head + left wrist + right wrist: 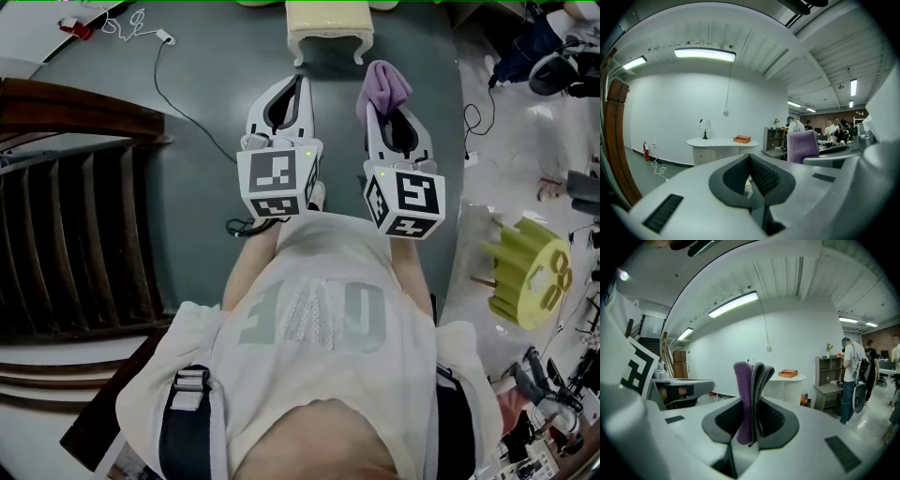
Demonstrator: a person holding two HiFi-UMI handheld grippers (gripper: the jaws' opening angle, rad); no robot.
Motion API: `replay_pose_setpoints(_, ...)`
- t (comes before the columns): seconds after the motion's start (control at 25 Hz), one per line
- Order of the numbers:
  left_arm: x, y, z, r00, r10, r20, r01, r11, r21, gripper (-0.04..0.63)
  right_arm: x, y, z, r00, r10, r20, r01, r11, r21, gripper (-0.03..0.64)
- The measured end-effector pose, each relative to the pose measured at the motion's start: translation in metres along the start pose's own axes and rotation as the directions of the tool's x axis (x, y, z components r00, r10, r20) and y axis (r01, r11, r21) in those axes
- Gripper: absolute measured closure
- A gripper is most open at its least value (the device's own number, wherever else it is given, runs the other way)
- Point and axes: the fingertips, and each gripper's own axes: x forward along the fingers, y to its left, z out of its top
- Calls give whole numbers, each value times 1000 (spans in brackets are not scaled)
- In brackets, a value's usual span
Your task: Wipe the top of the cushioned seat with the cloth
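The right tongs point(750, 420) were closed on the cloth point(744, 390). The cloth was purple, folded into several layers, and stood upright out of the jaw pads. The left tongs point(751, 164) were closed, pad against pad, with nothing gripped between them.

Position relative to the cushioned seat point(328, 19):
- The head view showed both tongs on the person's side of the seat, side by side, with their tips pointing toward it.
- The cloth was clear of the seat. It did not touch the cushion top.
- The seat was a cream cushion on a pale frame with curved legs. It stood on the grey-green floor point(202, 187), beyond the tips of the tongs.
- A dark cable point(183, 108) ran across the floor on the left of the seat.
- A dark wooden staircase point(75, 234) lay further left of the seat and nearer to the person.
- A yellow object point(525, 272) lay on the floor to the right of the seat, well apart from it.

The left gripper view showed a white bench point(722, 143) against the far wall. A brown box point(741, 139) and a small lamp point(705, 126) stood on this bench.
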Motion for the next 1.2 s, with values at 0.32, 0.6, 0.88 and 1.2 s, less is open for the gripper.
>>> replay_pose_setpoints(0.32,31,44,5,999,-19,32,20,999,-27,589,36,-3,9,997,-69,20,69,998,-13,525)
replay_pose_setpoints(0.6,79,70,9,999,-7,44,8,1000,-30,589,89,-27,15,996,-85,10,85,996,-22,525)
replay_pose_setpoints(0.88,163,92,11,999,33,29,-32,999,-36,589,180,-65,41,999,-32,28,34,997,-67,525)
replay_pose_setpoints(1.2,309,123,58,992,111,53,-110,994,-27,589,332,-123,90,996,91,-1,-90,992,-86,525)
